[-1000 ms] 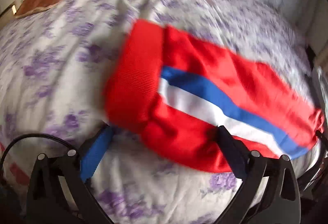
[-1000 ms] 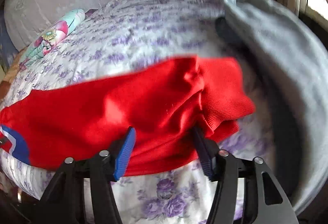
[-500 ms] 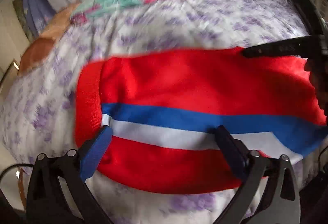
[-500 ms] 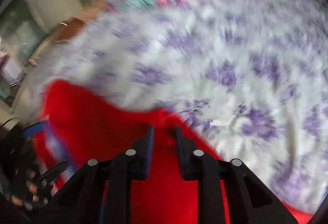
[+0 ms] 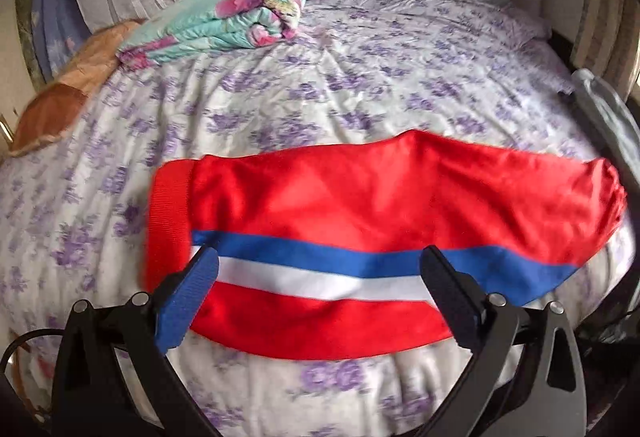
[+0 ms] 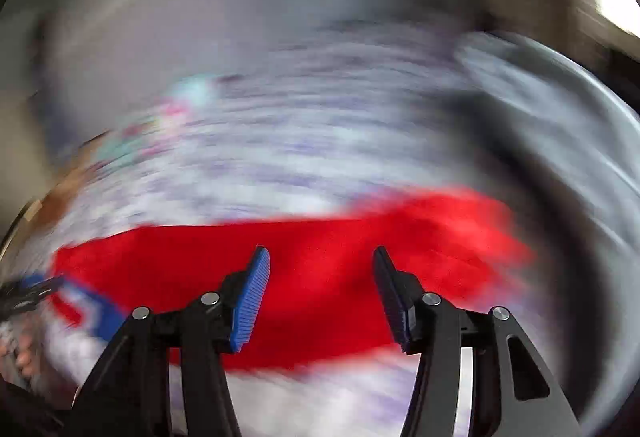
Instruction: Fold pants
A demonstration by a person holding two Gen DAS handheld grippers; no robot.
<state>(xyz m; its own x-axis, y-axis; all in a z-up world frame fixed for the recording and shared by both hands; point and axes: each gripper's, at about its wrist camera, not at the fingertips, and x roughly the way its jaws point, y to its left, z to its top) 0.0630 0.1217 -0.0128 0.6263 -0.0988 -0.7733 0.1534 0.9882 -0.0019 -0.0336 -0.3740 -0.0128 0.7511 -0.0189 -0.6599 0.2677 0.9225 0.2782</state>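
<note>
Now hovered wide-jawed: left gripper and right gripper, both empty, above red pants spread flat across near bed; right view blurred.

Left wrist view sharp, soft daylight – right wrist heavy motion blur, glare top-right; fisheye edges.

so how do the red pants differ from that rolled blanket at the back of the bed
The red pants lie flat near the left gripper; the rolled blanket is a bundle at the far edge. The pants are red with blue and white stripes; the blanket is teal floral. Both rest on the bedsheet.
</note>
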